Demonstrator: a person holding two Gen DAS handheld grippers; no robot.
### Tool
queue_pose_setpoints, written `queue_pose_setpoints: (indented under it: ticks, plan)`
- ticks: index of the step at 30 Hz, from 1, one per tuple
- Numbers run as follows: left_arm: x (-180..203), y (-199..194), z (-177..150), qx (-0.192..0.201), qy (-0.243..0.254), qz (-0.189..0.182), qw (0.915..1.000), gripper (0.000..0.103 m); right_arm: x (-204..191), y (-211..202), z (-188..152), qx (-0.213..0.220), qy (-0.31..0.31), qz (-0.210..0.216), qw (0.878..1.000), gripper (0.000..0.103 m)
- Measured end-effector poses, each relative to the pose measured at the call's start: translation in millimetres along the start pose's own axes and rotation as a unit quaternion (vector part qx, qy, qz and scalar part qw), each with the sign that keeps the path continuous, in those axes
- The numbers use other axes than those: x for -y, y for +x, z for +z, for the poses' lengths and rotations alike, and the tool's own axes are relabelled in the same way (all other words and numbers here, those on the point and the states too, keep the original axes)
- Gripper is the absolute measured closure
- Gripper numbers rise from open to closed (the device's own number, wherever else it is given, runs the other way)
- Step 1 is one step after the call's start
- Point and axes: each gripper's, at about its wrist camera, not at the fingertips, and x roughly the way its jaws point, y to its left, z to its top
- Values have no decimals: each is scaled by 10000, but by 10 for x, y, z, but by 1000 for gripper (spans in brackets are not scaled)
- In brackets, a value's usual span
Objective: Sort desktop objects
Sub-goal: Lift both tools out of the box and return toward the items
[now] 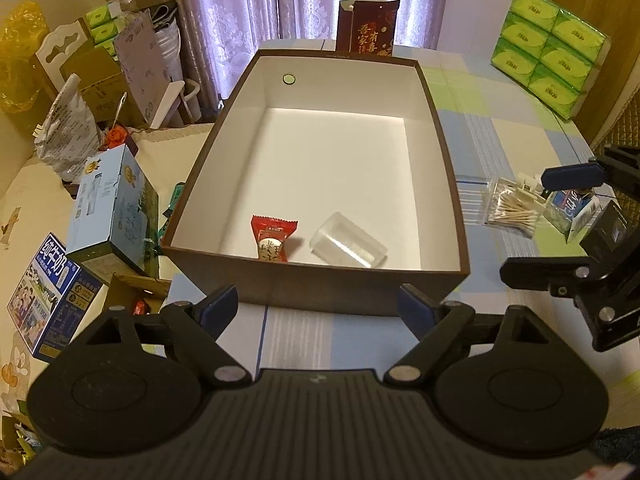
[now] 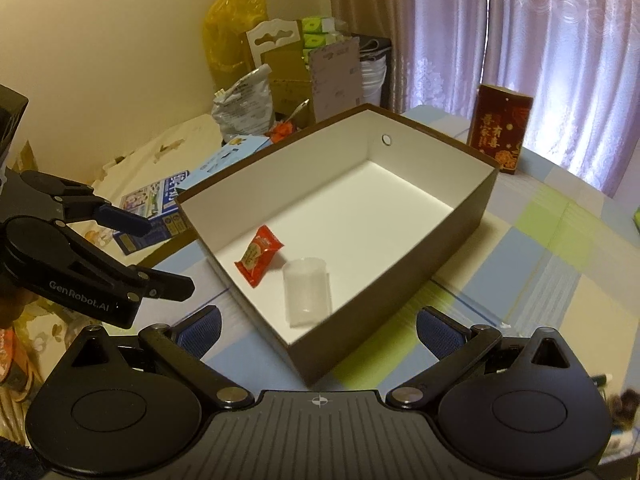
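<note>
a rectangular cardboard box (image 1: 320, 184), brown outside and smooth white inside, sits open-topped on the worktop (image 1: 500, 152), which wears a checked cloth of pale blue, green and cream. its long axis runs away from the left gripper. one small round hole (image 1: 289, 79) pierces the box's far end wall.

two things lie inside the box, both near its close end wall. one is a red crinkly candy wrapper (image 1: 274, 238) with serrated ends, its long axis pointing roughly along the box's length. just beside it, toward the box's right wall, lies one clear plastic cup (image 1: 347, 245), tipped on its side, its long axis slanting across the box floor; from the right wrist view the cup (image 2: 307, 296) looks frosted and blurred.

the left gripper (image 1: 320, 312) hangs in front of the box's close wall, its two blue-padded fingers spread wide with nothing between them. the right gripper (image 2: 318, 330) sits at the box's near corner, likewise spread and empty, its textured blue pads (image 2: 436, 336) well apart.

to the right of the box, on the cloth, lies one clear packet of cotton swabs (image 1: 512, 210), with a small blue-and-white carton (image 1: 572, 212) just beyond it. behind the box's far end stands one dark red upright carton (image 1: 366, 28) with gold characters. further right of the box is a stack of green tissue packs (image 1: 548, 48), six faces showing. left of the box lie printed blue cartons (image 1: 112, 212).
</note>
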Motion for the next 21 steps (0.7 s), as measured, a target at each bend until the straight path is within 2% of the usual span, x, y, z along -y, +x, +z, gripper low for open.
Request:
queue_pose_setpoints:
  ticks: [21]
  plan:
    - [730,-180,-366,-131,-235,115,9996,18,300,-502,-664,-190,386,243,9988,2]
